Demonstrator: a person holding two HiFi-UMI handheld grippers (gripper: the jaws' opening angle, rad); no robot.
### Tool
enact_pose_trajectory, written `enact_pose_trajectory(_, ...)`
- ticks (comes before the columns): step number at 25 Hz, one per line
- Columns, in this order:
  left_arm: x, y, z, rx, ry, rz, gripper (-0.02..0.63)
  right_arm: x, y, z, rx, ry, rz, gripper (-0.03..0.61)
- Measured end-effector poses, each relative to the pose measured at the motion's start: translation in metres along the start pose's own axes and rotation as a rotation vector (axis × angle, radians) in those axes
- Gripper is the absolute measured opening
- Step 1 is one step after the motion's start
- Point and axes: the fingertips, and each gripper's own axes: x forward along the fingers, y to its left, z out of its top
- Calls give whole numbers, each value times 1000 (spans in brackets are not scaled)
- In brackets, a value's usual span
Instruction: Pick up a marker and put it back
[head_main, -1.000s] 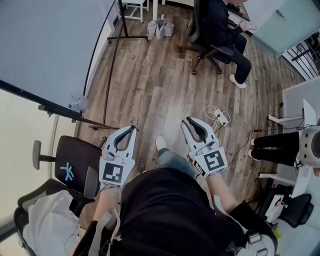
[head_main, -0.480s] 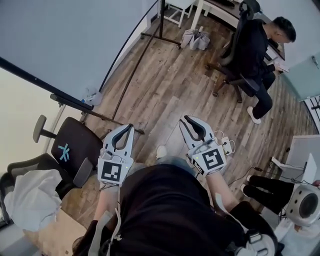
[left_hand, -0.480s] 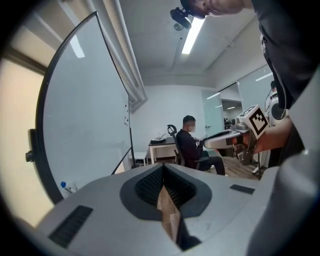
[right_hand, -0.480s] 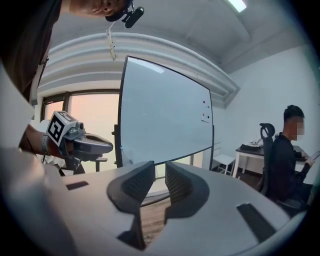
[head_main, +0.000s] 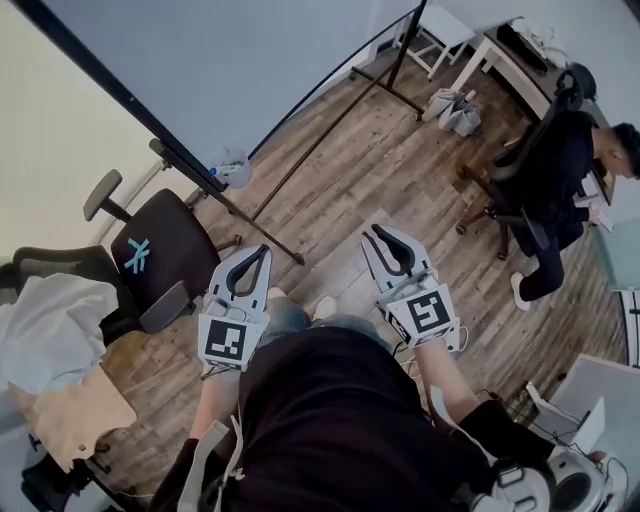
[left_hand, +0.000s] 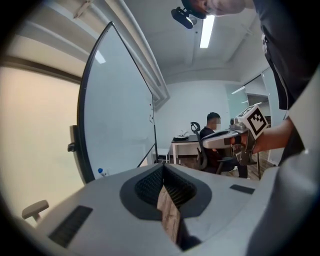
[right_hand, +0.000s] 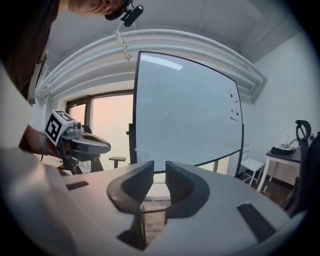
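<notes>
A large whiteboard (head_main: 250, 60) on a wheeled stand fills the top of the head view. On its ledge sits a small cluster of things with a blue cap (head_main: 230, 166); I cannot make out a single marker there. My left gripper (head_main: 262, 251) is held at waist height over the wood floor, jaws closed tip to tip, nothing in them. My right gripper (head_main: 373, 234) hovers level with it, empty, and the right gripper view shows a narrow gap between its pads. The whiteboard (right_hand: 185, 110) stands straight ahead of the right gripper (right_hand: 156, 175).
A black office chair (head_main: 150, 255) stands at the left, with a cloth-draped chair (head_main: 45, 320) beside it. The whiteboard's stand legs (head_main: 270, 240) cross the floor ahead. A seated person (head_main: 560, 170) and a desk (head_main: 500, 50) are at the far right.
The head view has swung left: the whiteboard and black chair now sit closer to the middle, the seated person has slid to the right edge. Both grippers keep their pose.
</notes>
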Motion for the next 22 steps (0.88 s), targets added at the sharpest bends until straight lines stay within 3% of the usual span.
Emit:
enact_pose_trajectory(15,-44,96,-27,-109,30,208,9,125,55,22,-74,31,208,67)
enact_pose_trajectory(22,-65,132,-42,-108,26,268,9,170,83,26,-115,40,265,67)
